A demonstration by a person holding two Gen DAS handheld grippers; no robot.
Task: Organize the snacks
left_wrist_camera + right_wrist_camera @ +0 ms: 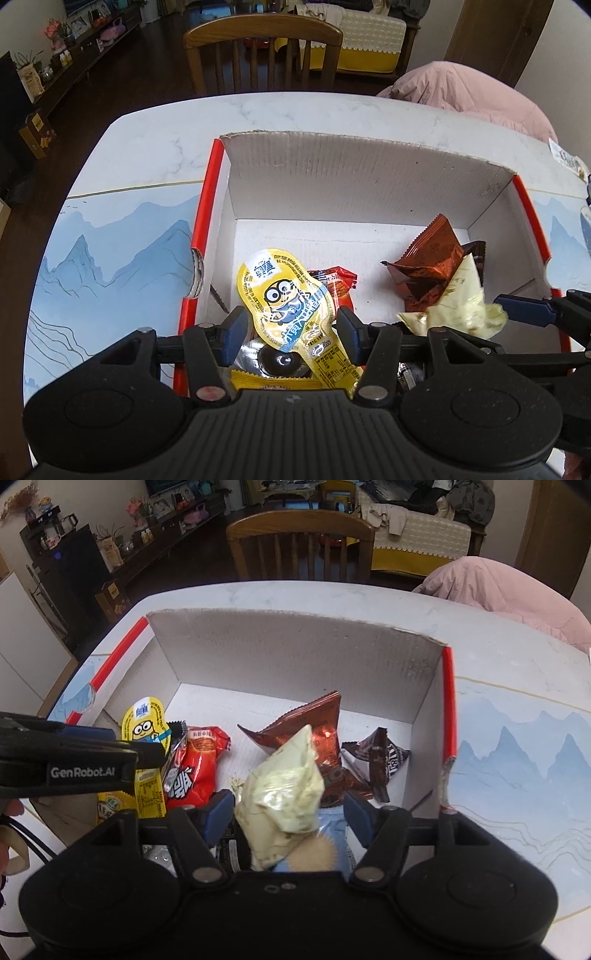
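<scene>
A white cardboard box (332,173) with red edges sits on the table; it also shows in the right wrist view (295,657). My left gripper (291,332) is open over its near left part, with a yellow Minion pouch (284,291) lying loose between the fingers. My right gripper (290,812) is open over the box, with a cream packet (284,794) loose between its fingers. In the box lie a red packet (195,764), a brown foil packet (317,731) and a dark packet (376,760).
The table (129,177) has a marble top and a blue mountain-print mat (524,760). A wooden chair (262,55) stands at the far side. A pink jacket (509,590) lies at the far right corner. More wrappers lie under the grippers.
</scene>
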